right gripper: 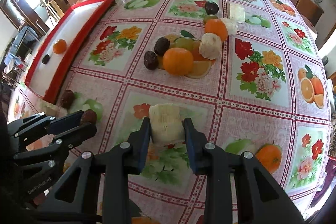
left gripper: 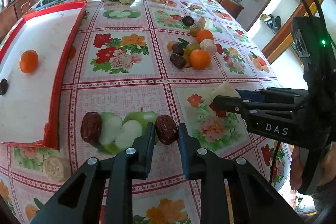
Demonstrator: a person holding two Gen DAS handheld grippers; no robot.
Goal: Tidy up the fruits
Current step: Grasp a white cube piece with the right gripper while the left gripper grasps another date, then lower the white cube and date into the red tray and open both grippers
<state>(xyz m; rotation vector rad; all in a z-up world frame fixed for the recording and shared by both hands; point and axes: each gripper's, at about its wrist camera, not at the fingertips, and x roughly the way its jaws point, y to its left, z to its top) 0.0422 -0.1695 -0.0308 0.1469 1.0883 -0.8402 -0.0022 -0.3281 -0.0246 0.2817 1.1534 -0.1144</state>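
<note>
Left gripper [left gripper: 166, 129] low over the tablecloth [left gripper: 130, 96], narrowed around a date [left gripper: 166, 129], right gripper [right gripper: 167, 129] at 3 o'clock, level, straddling a pale chunk [right gripper: 166, 125]

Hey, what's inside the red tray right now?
Inside the red tray sit one orange and one dark date, apart on its white floor. The tray's near and left parts run out of view, so anything there cannot be seen.
</note>
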